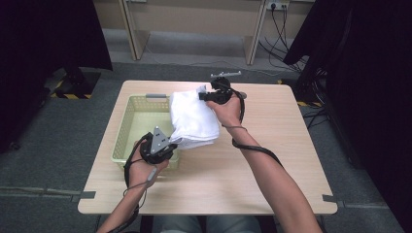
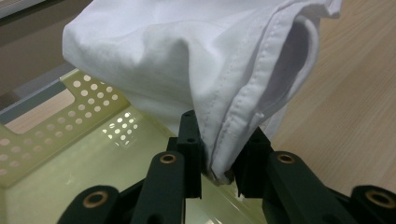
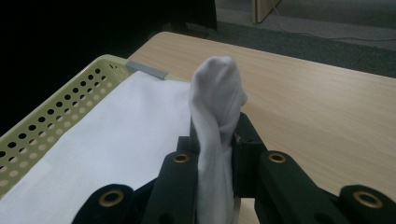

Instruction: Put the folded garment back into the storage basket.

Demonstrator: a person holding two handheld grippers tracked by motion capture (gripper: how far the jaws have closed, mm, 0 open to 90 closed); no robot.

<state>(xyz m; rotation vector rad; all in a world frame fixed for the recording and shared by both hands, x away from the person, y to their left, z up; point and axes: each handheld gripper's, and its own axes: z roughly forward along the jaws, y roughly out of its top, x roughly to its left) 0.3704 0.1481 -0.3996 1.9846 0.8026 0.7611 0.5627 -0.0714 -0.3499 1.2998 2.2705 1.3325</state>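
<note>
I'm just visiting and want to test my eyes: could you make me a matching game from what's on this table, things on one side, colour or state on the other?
Things:
1. cloth
2. basket
3. table
4. left gripper

Colour or state:
A. light wood surface
B. pale yellow-green, dotted with holes
C. black, clamped on a stitched hem
D. white, folded, held up at two ends

Pairs: 1-D, 2-B, 3-A, 4-C
</note>
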